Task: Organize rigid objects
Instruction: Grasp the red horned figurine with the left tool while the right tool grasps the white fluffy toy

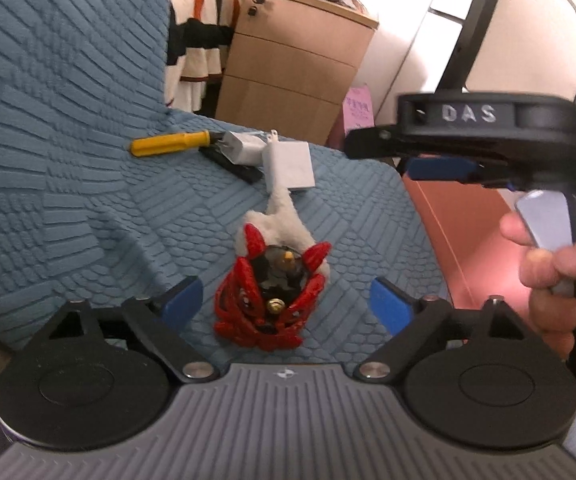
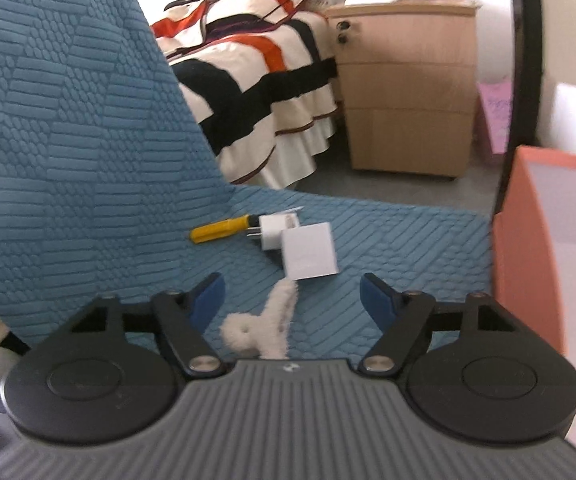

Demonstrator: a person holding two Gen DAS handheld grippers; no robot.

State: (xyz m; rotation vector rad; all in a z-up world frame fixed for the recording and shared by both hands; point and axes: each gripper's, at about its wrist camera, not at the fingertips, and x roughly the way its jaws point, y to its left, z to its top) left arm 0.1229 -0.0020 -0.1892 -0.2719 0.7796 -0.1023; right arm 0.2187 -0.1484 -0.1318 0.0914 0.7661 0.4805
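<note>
A red and black figurine (image 1: 274, 300) with a white fuzzy tail (image 1: 284, 216) lies on the blue textured seat cover (image 1: 88, 200). My left gripper (image 1: 288, 306) is open, its blue fingers on either side of the figurine, just above it. My right gripper (image 2: 291, 300) is open and empty over the fuzzy tail (image 2: 266, 324); it also shows in the left wrist view (image 1: 439, 168), held by a hand. Farther back lie a yellow-handled screwdriver (image 1: 170, 144) (image 2: 220, 230), a white cube charger (image 1: 289, 166) (image 2: 309, 256) and a smaller white plug (image 1: 240, 148) (image 2: 276, 228).
An orange-pink box (image 2: 527, 248) stands at the right edge of the seat, also in the left wrist view (image 1: 467, 232). Behind are a wooden drawer cabinet (image 2: 403, 92) and a striped bedspread (image 2: 256, 80). A black item (image 1: 232, 166) lies under the plug.
</note>
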